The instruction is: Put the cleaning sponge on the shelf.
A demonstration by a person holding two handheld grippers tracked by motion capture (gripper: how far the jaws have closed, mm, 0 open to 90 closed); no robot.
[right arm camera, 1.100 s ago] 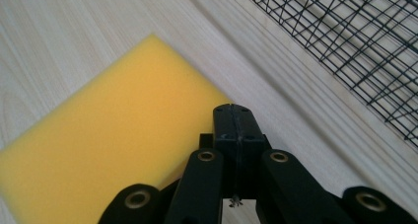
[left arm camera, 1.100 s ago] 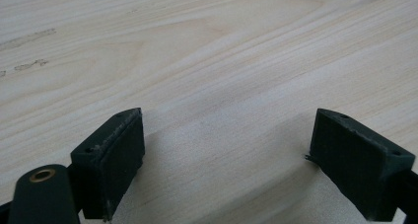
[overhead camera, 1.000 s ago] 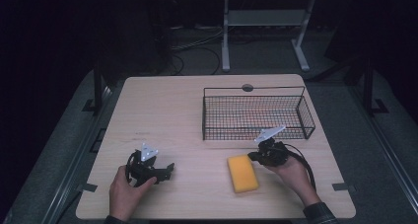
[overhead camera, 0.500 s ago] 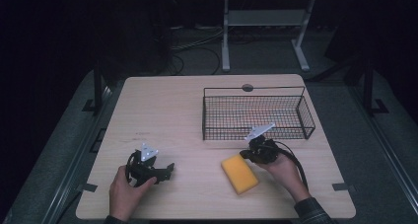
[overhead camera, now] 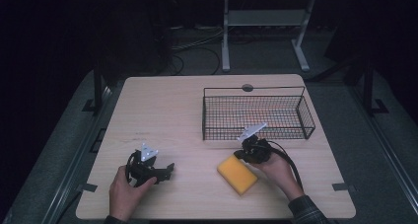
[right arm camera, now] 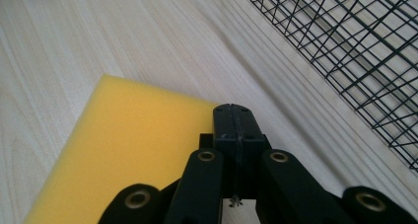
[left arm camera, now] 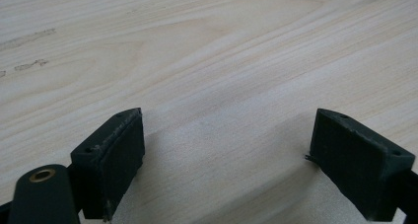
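A yellow sponge [overhead camera: 238,174] lies flat on the wooden table, in front of the black wire basket [overhead camera: 251,118]. My right gripper [overhead camera: 239,156] is at the sponge's far right corner. In the right gripper view its jaws [right arm camera: 236,118] are pressed together just over the edge of the sponge [right arm camera: 123,150], with nothing between them. My left gripper [overhead camera: 167,169] rests low at the table's front left, held by a hand. Its jaws [left arm camera: 226,145] stand wide apart over bare wood.
The basket [right arm camera: 355,41] stands close behind and to the right of my right gripper. A cable trails from that gripper toward the table's front right. The tabletop [overhead camera: 162,110] runs to dark floor on all sides, and a white stand is behind it.
My right gripper has moved left from beside the sponge to its far corner. The sponge now lies slightly turned. The left gripper has not moved.
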